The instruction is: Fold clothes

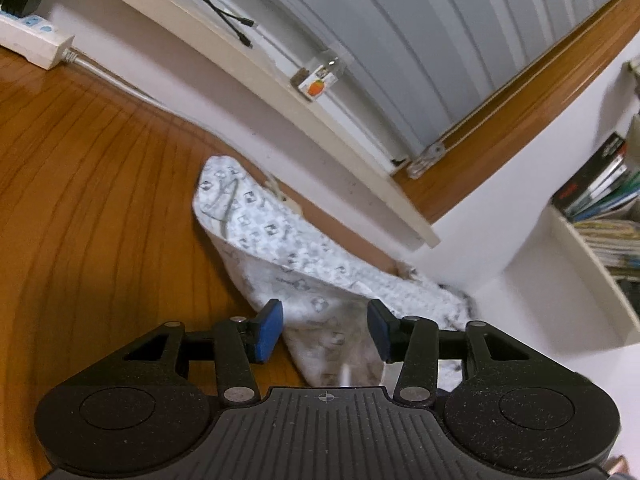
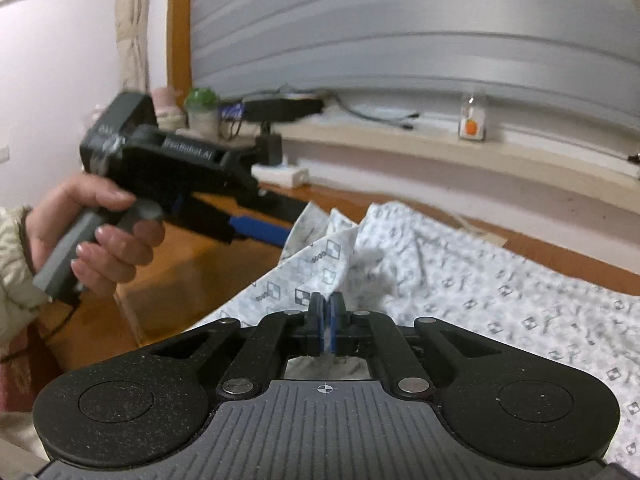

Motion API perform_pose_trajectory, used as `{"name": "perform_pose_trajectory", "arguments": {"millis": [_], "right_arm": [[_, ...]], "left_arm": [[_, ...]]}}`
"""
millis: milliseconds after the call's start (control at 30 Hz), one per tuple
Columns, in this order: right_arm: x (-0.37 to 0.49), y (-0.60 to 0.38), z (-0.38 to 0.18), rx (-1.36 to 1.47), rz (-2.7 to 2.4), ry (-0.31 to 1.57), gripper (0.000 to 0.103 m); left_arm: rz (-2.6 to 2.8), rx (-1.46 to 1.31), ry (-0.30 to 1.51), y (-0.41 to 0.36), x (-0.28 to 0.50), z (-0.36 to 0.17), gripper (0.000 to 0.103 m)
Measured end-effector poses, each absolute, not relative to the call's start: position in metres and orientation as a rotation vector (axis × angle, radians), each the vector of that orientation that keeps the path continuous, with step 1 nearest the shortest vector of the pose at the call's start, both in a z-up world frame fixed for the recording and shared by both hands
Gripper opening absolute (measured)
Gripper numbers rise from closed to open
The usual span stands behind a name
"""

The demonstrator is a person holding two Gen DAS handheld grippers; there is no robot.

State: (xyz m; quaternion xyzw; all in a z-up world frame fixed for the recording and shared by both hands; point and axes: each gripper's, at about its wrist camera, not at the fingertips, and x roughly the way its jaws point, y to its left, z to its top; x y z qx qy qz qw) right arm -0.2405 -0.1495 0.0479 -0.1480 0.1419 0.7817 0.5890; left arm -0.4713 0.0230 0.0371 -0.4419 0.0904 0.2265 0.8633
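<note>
Spread wide on the left gripper [image 1: 325, 330], two blue rubber pads [image 1: 269, 330] standing well apart with cloth between them but gripping nothing. Clenched on the right gripper [image 2: 327, 322], two blue pads pinching a thin edge of the white patterned fabric garment [image 2: 480, 280]. One garment only: soft, crumpled cotton-like cloth printed with small grey checkered squares, spread over the brown wooden tabletop [image 1: 88, 184] and bunched toward the far right corner by the wall. One fold seen from the left wrist, a triangular flap [image 1: 320, 312] turned over to show a paler underside, with a thin grey drawstring [image 1: 226, 208] lying near the far rounded end. Two black hinged linkages per gripper, matte and speckled, on a ribbed grey base. One person's hand [image 2: 100, 240] at the left in the right wrist view, wrapped round a grey handle, with a quilted cream sleeve [image 2: 12, 264] at the wrist. One white power strip [image 1: 32, 38] at the far left of the table. One small clear plastic box with an orange picture [image 1: 320, 80] on the cream windowsill [image 1: 240, 64]. Grey ribbed shutter [image 1: 400, 20] beyond, slats blurred. Stack of books on a white shelf [image 1: 600, 200] at the right, too blurred to count.
</note>
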Motion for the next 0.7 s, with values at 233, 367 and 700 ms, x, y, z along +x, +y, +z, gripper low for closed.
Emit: {"name": "perform_pose_trajectory", "arguments": {"millis": [233,367,700], "right_arm": [[-0.240,-0.164,0.057,-0.327,1.810,0.246,0.004],[-0.231,-0.169,0.060,-0.312,1.776,0.212,0.003],[-0.186,-0.199,0.094,-0.191,1.682,0.145,0.003]], "left_arm": [[0.447,-0.888,0.214,0.005,-0.462,0.040,0.063],[0.518,-0.843,0.258,0.001,-0.463,0.035,0.062],[0.471,-0.803,0.337,-0.011,-0.451,0.020,0.059]]}}
